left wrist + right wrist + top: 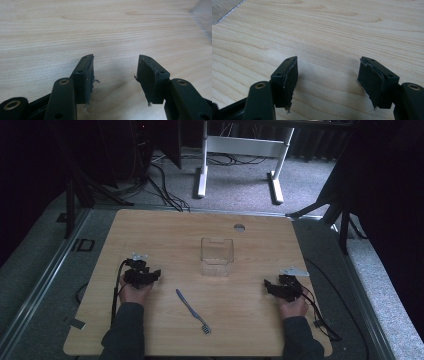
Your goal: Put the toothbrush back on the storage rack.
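Resting spread and empty at either side of the desk [150,227], the left hand-held gripper [156,274] and right hand-held gripper [267,285] flank the toothbrush [192,311], which lies between them before the clear container [217,256], seemingly ready for pickup.

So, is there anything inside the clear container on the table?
The clear container looks empty in the high view: the wood of the table shows through its walls. Its near bottom edge is blurred by reflections, so something small and flat there could go unseen. The toothbrush lies outside, nearer the person.
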`<state>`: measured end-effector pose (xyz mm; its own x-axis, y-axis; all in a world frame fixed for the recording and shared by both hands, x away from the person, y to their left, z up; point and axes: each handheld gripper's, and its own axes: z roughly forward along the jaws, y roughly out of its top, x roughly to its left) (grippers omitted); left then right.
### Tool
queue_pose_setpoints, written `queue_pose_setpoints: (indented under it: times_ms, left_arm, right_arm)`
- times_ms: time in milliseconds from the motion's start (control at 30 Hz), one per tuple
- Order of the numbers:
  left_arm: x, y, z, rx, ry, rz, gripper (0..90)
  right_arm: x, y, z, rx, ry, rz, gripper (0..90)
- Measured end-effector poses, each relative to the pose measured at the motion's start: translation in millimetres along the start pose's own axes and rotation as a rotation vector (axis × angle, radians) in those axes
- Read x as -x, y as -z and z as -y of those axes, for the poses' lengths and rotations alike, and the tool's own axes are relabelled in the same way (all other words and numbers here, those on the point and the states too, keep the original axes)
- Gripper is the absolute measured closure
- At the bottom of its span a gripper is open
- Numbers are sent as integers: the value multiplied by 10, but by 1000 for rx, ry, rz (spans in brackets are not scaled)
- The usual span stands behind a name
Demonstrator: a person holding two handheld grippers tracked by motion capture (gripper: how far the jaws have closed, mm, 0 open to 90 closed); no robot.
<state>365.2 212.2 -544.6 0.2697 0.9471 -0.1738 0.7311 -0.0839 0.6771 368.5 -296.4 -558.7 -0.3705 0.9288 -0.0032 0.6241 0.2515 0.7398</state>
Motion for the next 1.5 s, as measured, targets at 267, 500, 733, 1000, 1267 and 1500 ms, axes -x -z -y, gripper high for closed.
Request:
queue_pose_setpoints:
  times_ms: [267, 500, 733, 1000, 1267, 1500]
  left_arm:
    - [-8, 281, -84, 72, -84, 108, 469]
    - [4, 525, -273, 159, -168, 156, 462]
    - [103, 721, -440, 195, -304, 226, 475]
    - [288, 831, -645, 170, -470, 291, 501]
    - [627, 877, -819, 114, -650, 335, 545]
    - [839, 921, -943, 78, -777, 348, 562]
  right_arm:
    - [0, 0, 0, 0, 0, 0, 316]
    - [0, 0, 0, 0, 0, 0, 316]
    - [0, 0, -1, -1, 0, 0, 316]
    - [0, 0, -1, 0, 0, 0, 316]
    - [0, -1, -1, 1, 0, 0, 316]
    - [0, 0, -1, -1, 0, 0, 316]
